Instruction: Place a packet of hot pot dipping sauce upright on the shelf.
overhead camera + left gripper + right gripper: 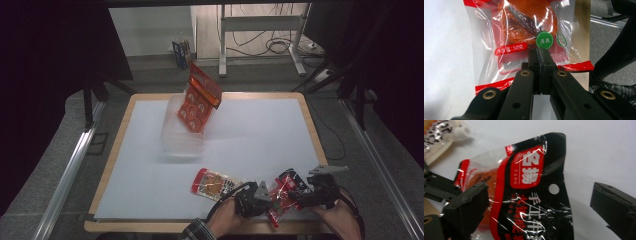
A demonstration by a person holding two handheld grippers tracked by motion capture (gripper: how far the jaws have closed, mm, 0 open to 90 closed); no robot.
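Note:
A red and black snack packet point(290, 181) with a clear window lies near the table's front edge, between my two grippers. In the left gripper view its clear side point(524, 30) shows an orange filling and a green round label. My left gripper point(540, 58) is shut, pinching the packet's lower edge, and it sits to the packet's left in the high view point(269, 196). My right gripper point(540, 207) stands open over the packet's black printed face point(529, 170), one jaw on each side and the left jaw close to the packet. It comes in from the right in the high view point(302, 195).
A second packet point(215, 184), orange, white and red, lies just left of the left hand. A clear plastic container point(175, 142) stands at the table's far middle with a red packet point(200, 100) leaning up out of it. The wooden table edge point(150, 226) runs along the front.

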